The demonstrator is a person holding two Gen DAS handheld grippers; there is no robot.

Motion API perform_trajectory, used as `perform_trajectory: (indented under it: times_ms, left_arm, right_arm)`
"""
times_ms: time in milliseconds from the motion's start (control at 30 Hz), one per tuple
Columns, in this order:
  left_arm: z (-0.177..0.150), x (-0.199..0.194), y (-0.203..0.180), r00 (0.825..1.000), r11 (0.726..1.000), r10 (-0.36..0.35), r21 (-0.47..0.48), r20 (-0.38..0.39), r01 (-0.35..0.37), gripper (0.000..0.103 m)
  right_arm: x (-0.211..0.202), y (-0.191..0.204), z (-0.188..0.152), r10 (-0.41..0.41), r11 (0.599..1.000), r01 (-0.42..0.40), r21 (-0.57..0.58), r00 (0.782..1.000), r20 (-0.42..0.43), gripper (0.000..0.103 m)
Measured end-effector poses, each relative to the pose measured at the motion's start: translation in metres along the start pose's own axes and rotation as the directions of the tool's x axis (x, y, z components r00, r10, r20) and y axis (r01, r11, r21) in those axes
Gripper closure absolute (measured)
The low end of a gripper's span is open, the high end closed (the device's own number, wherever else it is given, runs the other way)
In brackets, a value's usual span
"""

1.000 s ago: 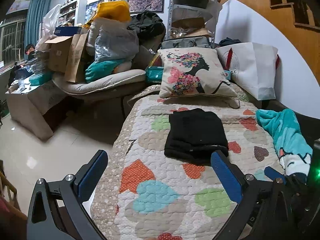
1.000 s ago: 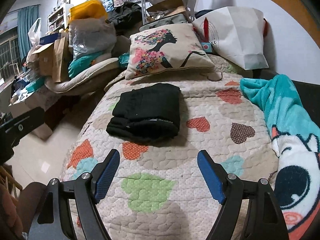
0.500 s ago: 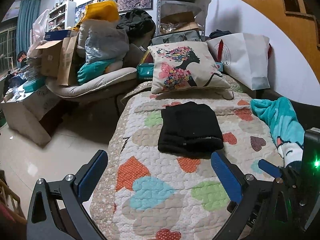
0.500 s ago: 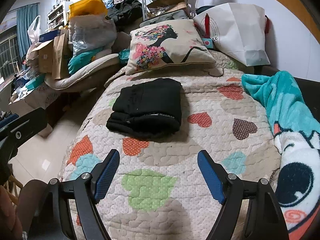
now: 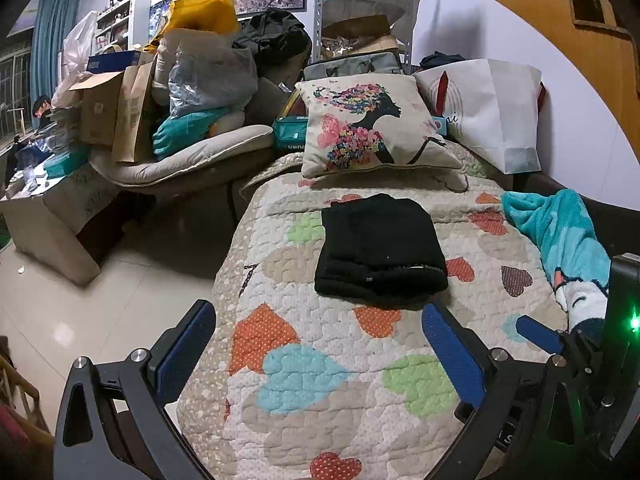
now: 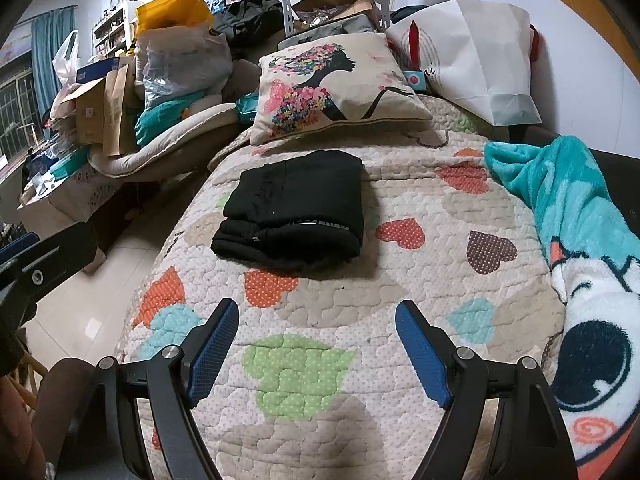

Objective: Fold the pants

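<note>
1. Already folded, the black pants (image 5: 380, 252) lie mid-quilt (image 5: 320, 380), toward its left edge, below the pillow (image 5: 372, 128).
2. Left gripper (image 5: 320, 352): spread wide, holding nothing.
3. Right gripper (image 6: 316, 352): likewise agape, empty.

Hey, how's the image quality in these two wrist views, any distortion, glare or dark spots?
Left wrist view: strong fisheye bending, black corners, green LED glare at right, folded black pants lose detail. Right wrist view: same curvature, pants cast a soft shadow on the quilt; focus sharp.
</note>
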State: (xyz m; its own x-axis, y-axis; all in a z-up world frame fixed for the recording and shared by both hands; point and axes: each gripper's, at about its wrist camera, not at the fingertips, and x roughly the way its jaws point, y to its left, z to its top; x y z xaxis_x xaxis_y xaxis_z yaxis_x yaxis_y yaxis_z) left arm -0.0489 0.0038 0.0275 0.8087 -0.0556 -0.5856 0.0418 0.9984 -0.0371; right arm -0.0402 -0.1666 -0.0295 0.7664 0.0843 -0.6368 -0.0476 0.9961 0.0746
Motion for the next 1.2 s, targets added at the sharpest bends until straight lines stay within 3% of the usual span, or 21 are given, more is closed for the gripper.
perform_trajectory:
  times_ms: [1200]
  left_arm:
    - [-0.01, 0.018, 0.006, 0.996, 0.999, -0.029, -0.016, -0.089, 0.028, 0.0]
  right_arm:
    - [0.007, 0.003, -0.005, -0.004, 1.0, 0.004, -0.002, 1.0, -0.027, 0.017]
